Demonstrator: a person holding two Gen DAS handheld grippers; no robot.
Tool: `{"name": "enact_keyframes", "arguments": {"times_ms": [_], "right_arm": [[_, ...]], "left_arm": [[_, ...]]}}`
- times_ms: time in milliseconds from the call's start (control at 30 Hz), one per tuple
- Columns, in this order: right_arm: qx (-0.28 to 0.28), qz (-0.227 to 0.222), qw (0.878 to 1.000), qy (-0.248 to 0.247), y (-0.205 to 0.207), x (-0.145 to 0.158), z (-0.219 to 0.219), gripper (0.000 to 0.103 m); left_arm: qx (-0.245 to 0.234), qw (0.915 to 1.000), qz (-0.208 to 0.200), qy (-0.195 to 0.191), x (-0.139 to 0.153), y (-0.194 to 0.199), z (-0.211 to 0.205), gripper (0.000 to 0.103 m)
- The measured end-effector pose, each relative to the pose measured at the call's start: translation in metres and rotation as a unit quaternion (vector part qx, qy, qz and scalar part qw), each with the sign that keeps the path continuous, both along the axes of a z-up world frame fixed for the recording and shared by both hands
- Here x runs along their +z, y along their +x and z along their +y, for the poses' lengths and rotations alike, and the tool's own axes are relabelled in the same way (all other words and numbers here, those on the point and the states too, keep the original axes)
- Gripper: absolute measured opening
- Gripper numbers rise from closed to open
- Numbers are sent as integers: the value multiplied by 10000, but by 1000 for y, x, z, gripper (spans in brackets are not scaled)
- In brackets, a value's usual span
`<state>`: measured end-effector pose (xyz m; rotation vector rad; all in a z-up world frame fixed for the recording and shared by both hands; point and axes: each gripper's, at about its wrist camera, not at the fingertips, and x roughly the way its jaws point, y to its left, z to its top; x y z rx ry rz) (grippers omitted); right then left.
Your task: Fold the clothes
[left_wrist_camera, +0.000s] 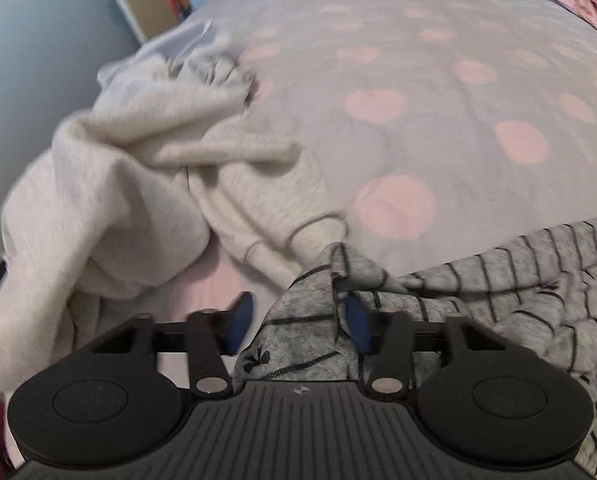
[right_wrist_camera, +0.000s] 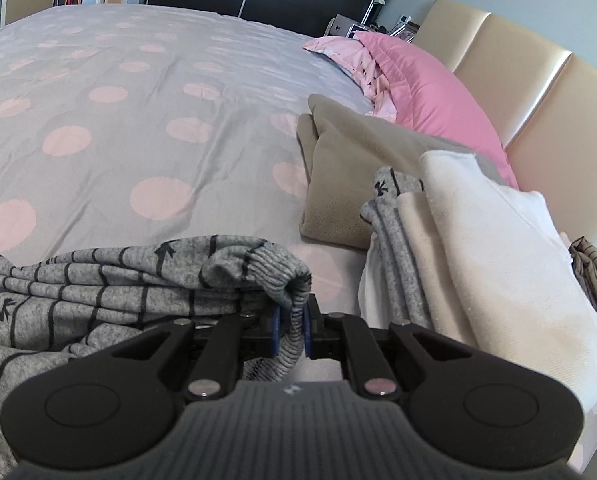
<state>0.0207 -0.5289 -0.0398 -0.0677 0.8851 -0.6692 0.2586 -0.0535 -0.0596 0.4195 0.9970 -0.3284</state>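
On the bed (right_wrist_camera: 146,92), with its grey cover and pink dots, everything sits relative to the grey lined garment (right_wrist_camera: 110,288) bunched at the near edge. To the left of it there's a crumpled pale grey sweatshirt (left_wrist_camera: 110,184), partly hanging off the bed's side, its cuffs ending right next to the garment's corner. The left tongs (left_wrist_camera: 296,320) have that corner draped between them, but the blue pads stand fairly wide apart and only the right pad seems to touch the cloth, so I can't tell if it's actually gripped. The garment then stretches across to the right tongs (right_wrist_camera: 290,330), which are narrow and pinched on its ribbed hem. Just right of the garment there's a stack of folded clothes (right_wrist_camera: 478,248), a cream piece on top and a matching grey lined one peeking out underneath. Behind that stack lies a folded tan blanket (right_wrist_camera: 350,168), then a pink pillow (right_wrist_camera: 430,92) against the beige headboard (right_wrist_camera: 538,80).
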Motion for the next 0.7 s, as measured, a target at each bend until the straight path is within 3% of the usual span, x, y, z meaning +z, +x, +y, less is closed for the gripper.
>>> {"name": "enact_keyframes", "arguments": {"times_ms": [133,267,567,700], "right_arm": [[-32,-122,9999,33,-3,5,-1,12],[-34,-454,9990,-41,-8,21,3,12],[-473,-1839,9818,-52,-70,98,12,12],[-688,-2173,9727,-431,-101,130,22,12]], "left_arm": [[296,9987,-171,-387,19,-2,13,6],[532,9921,-820,-792,60,-18,28,5],[752,9673,-1842,-1576,148,-64,76,5],[424,9619,-2093,-1709,172,-93,80,5]]}}
